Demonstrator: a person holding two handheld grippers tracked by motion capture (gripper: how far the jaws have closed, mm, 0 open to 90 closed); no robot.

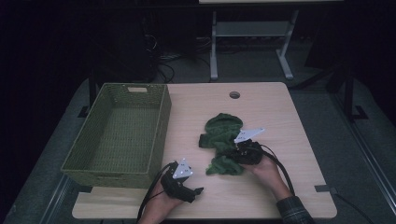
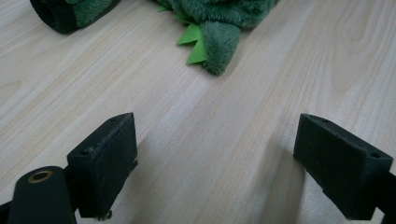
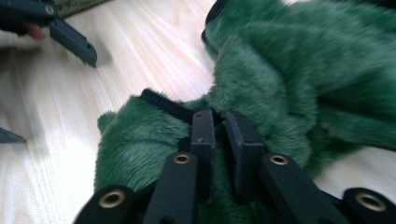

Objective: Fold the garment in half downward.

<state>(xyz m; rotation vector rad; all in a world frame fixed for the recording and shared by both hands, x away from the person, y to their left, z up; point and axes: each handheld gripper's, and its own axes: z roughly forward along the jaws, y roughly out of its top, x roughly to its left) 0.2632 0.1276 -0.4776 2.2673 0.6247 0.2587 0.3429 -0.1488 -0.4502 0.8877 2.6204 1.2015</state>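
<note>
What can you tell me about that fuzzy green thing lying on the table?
The green plush piece looks like soft, shaggy fleece, dark green with a black edge and small bright green felt spikes along one part. It lies crumpled in a loose heap on the wooden table, right of the basket and apart from it. The right gripper has its fingers nearly together, pinching a fold at its near end.

On the bench a basket stands at the left, and a plush garment lies right of it, near the middle. The left gripper sits at the near edge, between basket and garment; the right gripper rests on the garment's near part.
</note>
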